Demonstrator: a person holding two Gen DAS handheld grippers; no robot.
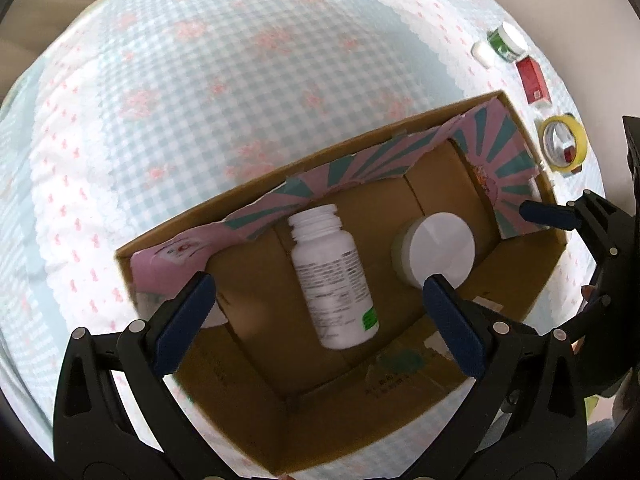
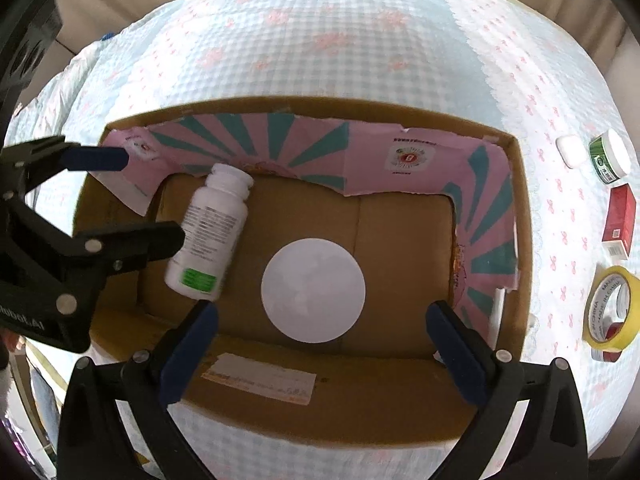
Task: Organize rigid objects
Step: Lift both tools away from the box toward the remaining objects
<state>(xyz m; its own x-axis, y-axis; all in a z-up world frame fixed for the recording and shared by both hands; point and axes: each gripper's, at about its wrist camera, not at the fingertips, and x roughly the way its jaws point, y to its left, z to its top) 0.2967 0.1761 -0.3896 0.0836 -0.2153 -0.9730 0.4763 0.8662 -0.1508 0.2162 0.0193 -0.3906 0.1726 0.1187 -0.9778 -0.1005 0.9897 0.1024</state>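
An open cardboard box [image 1: 520, 304] [image 2: 400, 408] sits on a checked cloth. Inside lie a white pill bottle [image 1: 332, 276] [image 2: 208, 232] on its side and a white-lidded jar [image 1: 438, 246] [image 2: 313, 290] upright. My left gripper [image 1: 316, 312] hovers open above the bottle, touching nothing. It also shows at the left of the right wrist view [image 2: 148, 196]. My right gripper [image 2: 320, 340] is open and empty above the jar. One of its fingers [image 1: 548, 214] shows over the box's right wall.
Outside the box to the right lie a yellow tape roll [image 1: 564, 146] [image 2: 612, 314], a red carton [image 1: 532, 80] [image 2: 620, 220], a green white-lidded jar [image 1: 508, 42] [image 2: 610, 156] and a small white piece [image 1: 482, 54] [image 2: 570, 150]. Torn pink-and-teal lining [image 2: 280, 140] covers the far walls.
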